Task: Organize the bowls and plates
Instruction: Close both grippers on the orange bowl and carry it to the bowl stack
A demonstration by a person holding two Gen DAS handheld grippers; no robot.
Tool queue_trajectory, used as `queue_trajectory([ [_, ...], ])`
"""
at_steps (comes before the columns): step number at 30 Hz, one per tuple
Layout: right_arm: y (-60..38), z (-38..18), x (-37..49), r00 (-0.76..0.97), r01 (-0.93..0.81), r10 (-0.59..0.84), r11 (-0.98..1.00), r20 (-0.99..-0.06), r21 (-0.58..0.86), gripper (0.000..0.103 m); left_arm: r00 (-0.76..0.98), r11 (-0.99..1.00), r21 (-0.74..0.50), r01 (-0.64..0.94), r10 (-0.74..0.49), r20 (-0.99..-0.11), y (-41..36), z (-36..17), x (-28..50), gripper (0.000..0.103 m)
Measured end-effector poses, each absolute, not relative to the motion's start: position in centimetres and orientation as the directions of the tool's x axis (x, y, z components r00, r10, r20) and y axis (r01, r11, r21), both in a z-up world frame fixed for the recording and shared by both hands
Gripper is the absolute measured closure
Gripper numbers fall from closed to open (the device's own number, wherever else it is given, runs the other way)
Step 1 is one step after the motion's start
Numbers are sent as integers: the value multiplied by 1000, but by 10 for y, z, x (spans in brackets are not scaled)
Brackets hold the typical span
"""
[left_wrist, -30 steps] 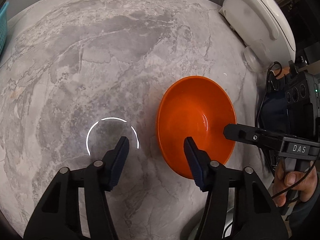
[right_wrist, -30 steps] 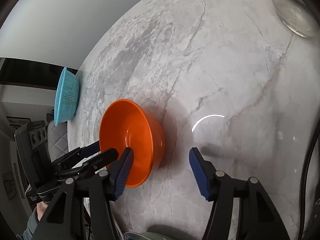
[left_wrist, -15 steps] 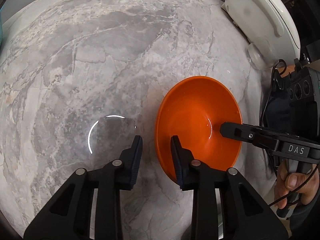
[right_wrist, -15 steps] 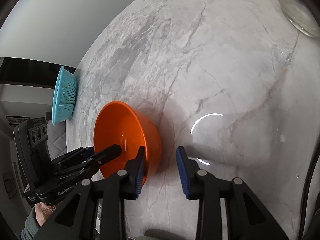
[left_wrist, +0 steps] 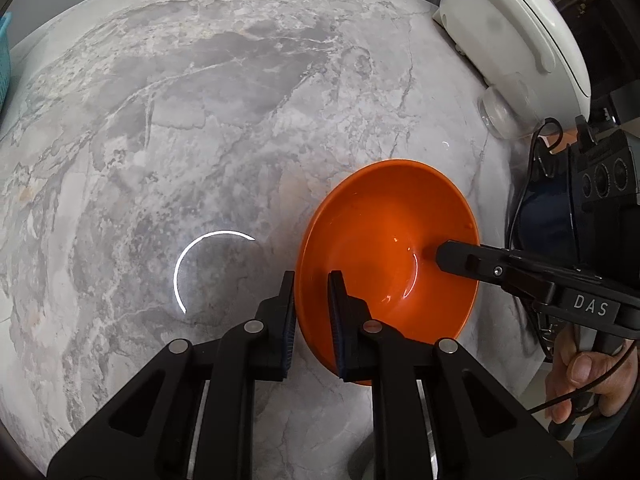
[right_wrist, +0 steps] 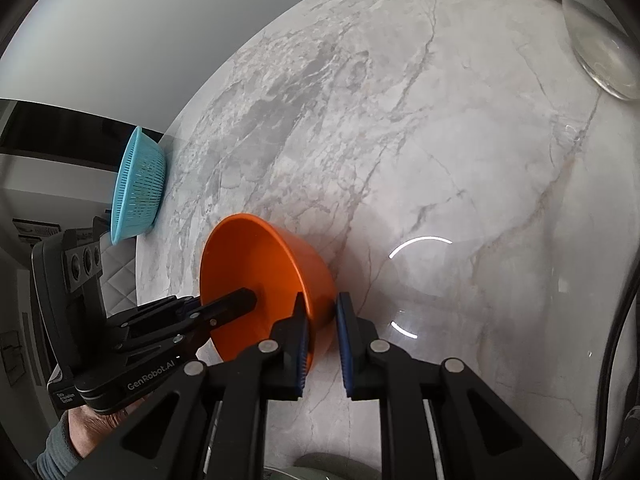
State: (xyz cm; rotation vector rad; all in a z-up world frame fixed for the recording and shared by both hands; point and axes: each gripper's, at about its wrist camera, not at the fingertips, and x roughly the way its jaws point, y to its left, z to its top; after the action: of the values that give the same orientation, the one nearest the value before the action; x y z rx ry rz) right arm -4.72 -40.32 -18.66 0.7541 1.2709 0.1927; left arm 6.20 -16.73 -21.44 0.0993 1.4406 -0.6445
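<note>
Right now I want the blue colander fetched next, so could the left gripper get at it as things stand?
Probably not at once: the left gripper is shut on the orange bowl rim, as is the right gripper. The blue colander sits far off at the marble table edge, nothing between.

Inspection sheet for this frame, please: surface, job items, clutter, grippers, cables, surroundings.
Surface: grey-white marble tabletop, bare in the middle.
Job's things: glossy orange plastic bowl, upright; no plates seen.
Clutter: turquoise slotted colander at the table's edge; clear glass dish; white domed appliance.
Grippers: left gripper and right gripper each shut on the bowl's rim, on opposite sides.
Cables: black cable beside the right gripper.
Surroundings: plain pale wall.
</note>
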Motion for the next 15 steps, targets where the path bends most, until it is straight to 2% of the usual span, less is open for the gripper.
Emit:
queue_trajectory([
  [15,-396,-128,-113,350,245,530,744,-772,621,87,-21,767,-360,531,-413,-910,-146,-144,-15,89],
])
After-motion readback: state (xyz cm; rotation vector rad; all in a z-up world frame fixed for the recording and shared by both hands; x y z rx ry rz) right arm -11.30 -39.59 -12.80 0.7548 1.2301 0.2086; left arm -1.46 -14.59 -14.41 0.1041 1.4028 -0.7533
